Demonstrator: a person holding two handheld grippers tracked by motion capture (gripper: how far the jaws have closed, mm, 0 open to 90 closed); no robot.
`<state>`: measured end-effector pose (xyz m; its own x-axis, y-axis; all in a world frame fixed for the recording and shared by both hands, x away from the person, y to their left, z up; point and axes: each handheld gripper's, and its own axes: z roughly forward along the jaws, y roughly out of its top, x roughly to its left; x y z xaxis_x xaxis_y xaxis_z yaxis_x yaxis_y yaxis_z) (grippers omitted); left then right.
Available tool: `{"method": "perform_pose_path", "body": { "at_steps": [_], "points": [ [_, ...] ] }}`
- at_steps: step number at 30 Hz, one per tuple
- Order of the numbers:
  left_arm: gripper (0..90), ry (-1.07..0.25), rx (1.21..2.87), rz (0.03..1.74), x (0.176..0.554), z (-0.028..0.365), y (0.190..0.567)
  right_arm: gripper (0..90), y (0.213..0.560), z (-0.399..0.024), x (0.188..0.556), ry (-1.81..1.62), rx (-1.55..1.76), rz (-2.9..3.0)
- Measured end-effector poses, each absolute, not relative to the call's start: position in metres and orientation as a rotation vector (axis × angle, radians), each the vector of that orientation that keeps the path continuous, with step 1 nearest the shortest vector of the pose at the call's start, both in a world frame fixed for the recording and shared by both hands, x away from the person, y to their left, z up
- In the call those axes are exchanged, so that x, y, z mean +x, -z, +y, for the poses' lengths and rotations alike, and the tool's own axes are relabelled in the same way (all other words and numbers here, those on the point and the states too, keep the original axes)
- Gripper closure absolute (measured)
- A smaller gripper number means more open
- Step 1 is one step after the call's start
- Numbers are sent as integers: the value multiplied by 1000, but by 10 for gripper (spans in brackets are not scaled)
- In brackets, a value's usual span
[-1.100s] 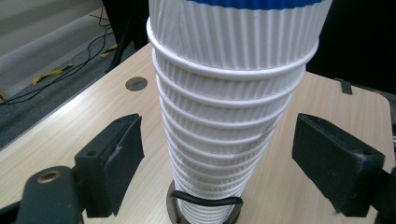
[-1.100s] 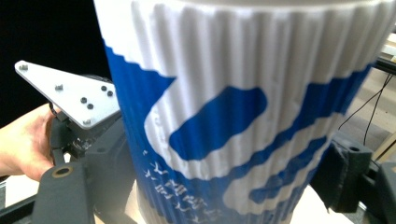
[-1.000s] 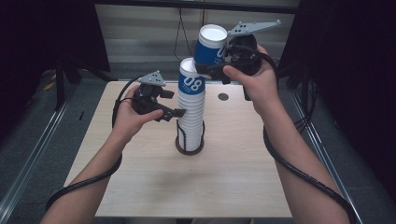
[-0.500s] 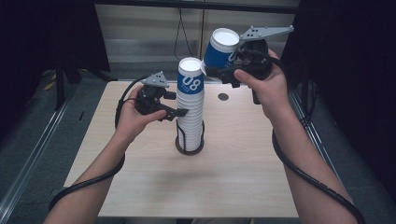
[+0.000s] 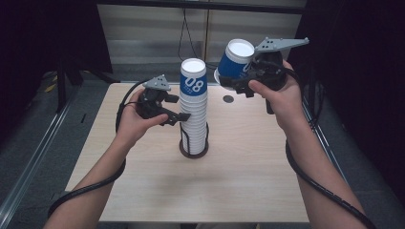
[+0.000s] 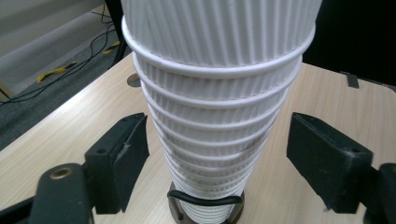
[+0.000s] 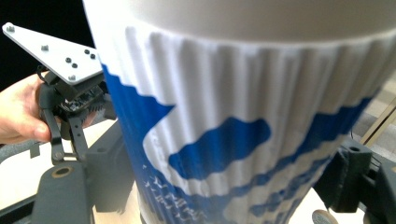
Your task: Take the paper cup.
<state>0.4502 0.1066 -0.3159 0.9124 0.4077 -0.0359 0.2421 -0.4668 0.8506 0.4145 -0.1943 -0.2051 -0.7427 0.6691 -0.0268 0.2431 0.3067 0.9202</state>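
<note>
Right now, scene by item:
Held cup: blue-and-white ribbed paper cup [image 5: 234, 64] is up in the air, tilted, mouth toward camera in high view, above and to the right of the stack, not touching it. Up close in right gripper view [image 7: 243, 121] w/ blue print on white ribs.
Right gripper: right gripper [image 5: 241, 83] is clamped on that cup, jaws either side of its wall; grey three-cornered plate on top.
Cup stack: tall stack of cups [image 5: 194, 112] stands upright near table centre; top cup blue w/ "08", lower ones show as white ribbed rims [image 6: 219, 93].
Holder: dark round wire holder [image 5: 193, 145] at the stack's foot, its loop round the bottom cups [image 6: 205, 200].
Left gripper: left gripper [image 5: 184, 117] sits level at mid-stack; jaws apart, one each side of the stack w/ gaps visible in left gripper view, pads not pressing. Jaws have just been opening.
Table: light wood table [image 5: 248, 181], stack approx. mid-width; small dark round hole [image 5: 228, 99] behind the stack, below the held cup.
Hands: both forearms come in from bottom, cables trailing back along them.
</note>
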Motion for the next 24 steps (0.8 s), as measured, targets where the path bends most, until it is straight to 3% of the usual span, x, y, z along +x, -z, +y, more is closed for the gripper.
{"method": "perform_pose_path", "body": {
  "at_steps": [24],
  "points": [
    [168, -201, 2080, 505, 442, 128, 338, 199, 262, -216, 404, -1350, 837, 2231]
  ]
}}
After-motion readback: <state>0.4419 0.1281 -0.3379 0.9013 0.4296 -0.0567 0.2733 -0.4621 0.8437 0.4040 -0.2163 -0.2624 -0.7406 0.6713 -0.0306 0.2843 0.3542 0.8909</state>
